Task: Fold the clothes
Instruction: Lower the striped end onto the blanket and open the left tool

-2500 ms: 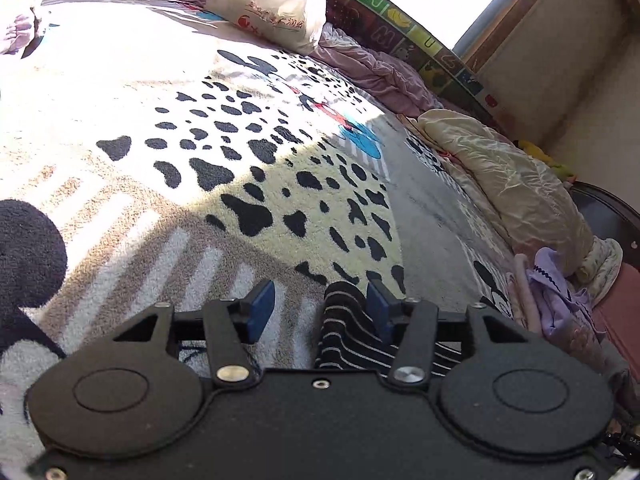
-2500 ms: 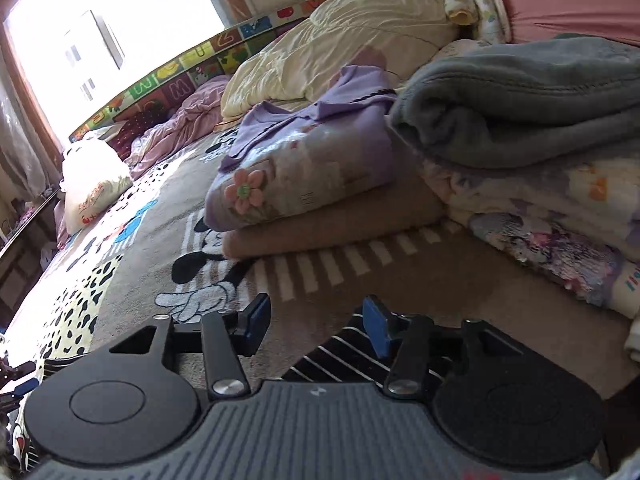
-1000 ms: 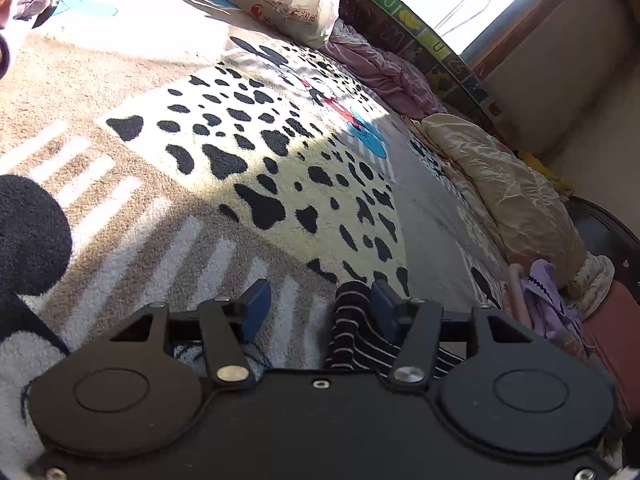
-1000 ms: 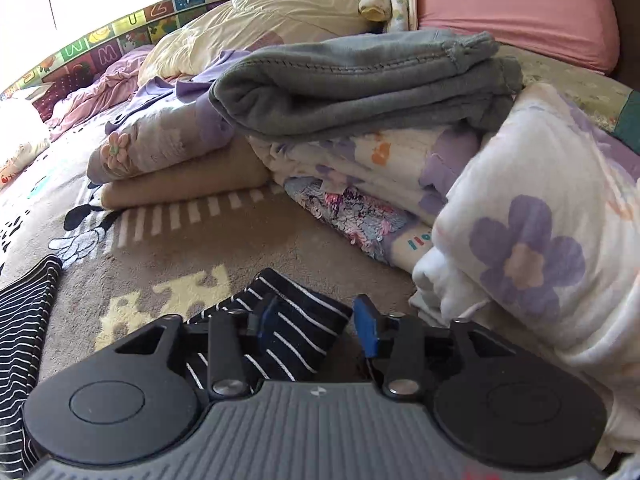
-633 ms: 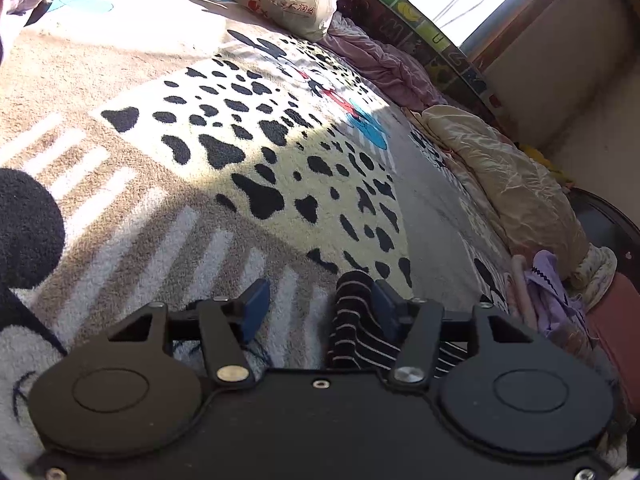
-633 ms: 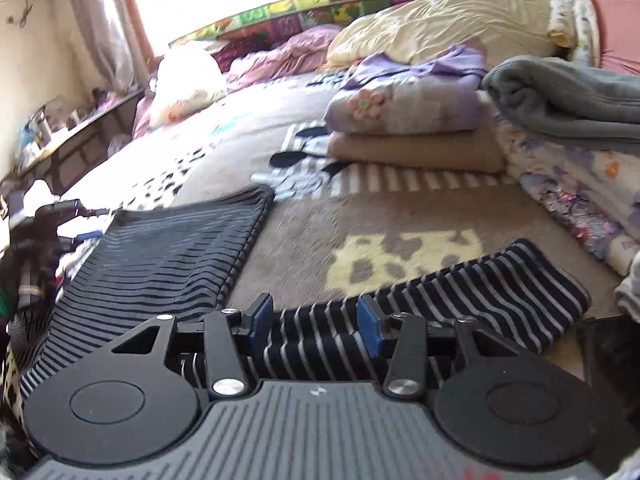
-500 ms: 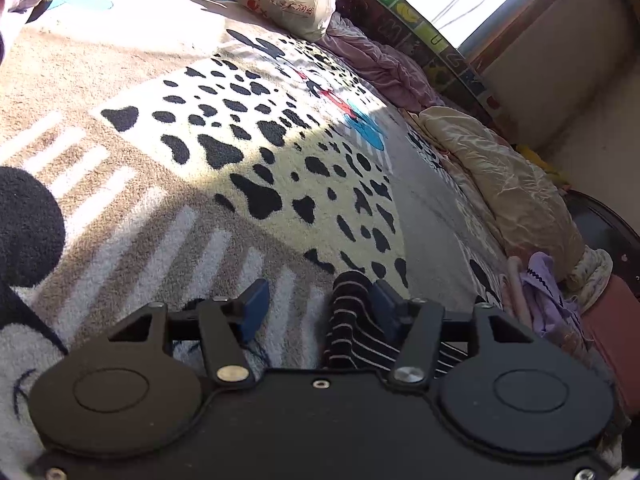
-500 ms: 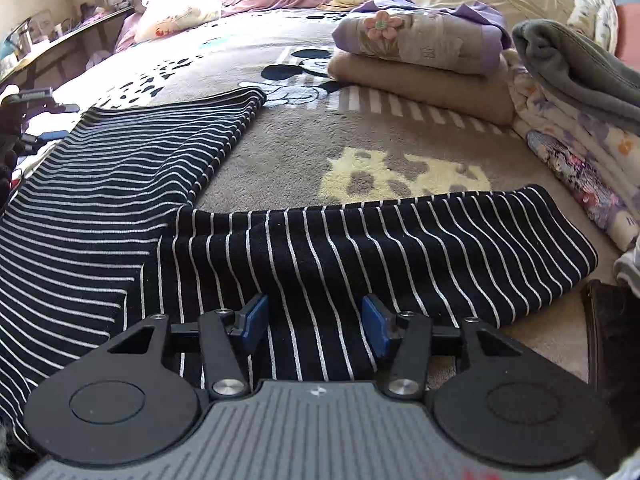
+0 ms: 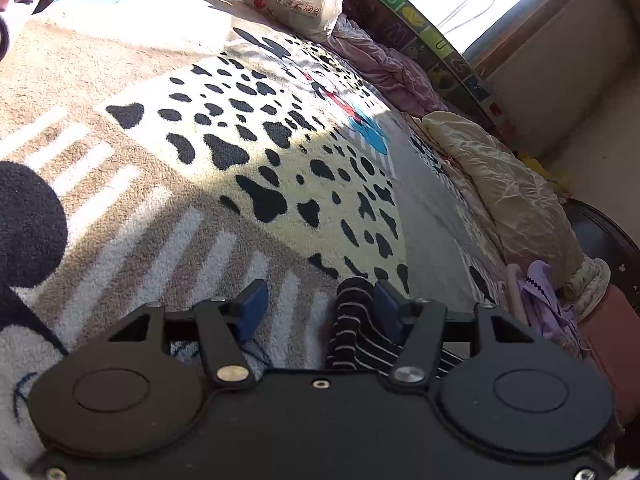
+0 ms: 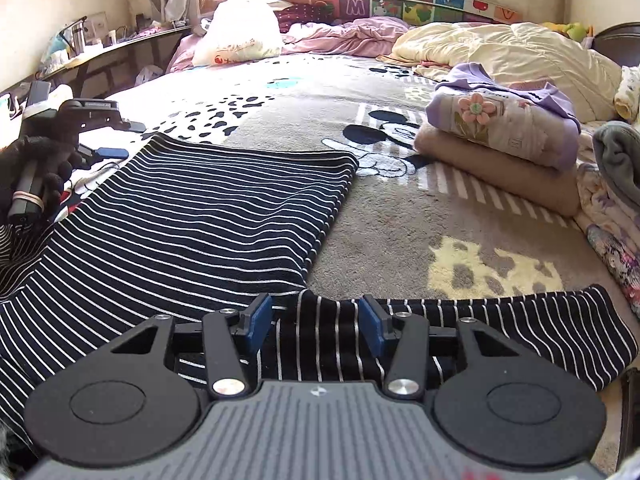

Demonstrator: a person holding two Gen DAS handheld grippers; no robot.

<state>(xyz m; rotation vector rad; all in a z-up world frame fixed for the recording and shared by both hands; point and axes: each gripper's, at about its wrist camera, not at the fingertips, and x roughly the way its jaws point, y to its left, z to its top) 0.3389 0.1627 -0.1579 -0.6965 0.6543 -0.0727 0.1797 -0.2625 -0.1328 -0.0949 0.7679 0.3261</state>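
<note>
Jaws of the right gripper (image 10: 315, 322) are seen spread wide, with the sleeve of a black, white-striped knit top (image 10: 192, 224) bunched between them and touched by neither blue pad. The garment's body is laid flat ahead and to the left on a plush cartoon-print blanket (image 10: 392, 216). The left gripper (image 9: 316, 306) is likewise held apart, a fold of the same striped fabric (image 9: 352, 320) resting against its right pad (image 9: 386, 306). Folded clothes (image 10: 500, 136) are stacked ahead to the right.

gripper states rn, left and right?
Left gripper: open, striped garment fabric against one finger only, not pinched.
Right gripper: open, a bunched fold of the garment sits between the fingers, not clamped.
</note>
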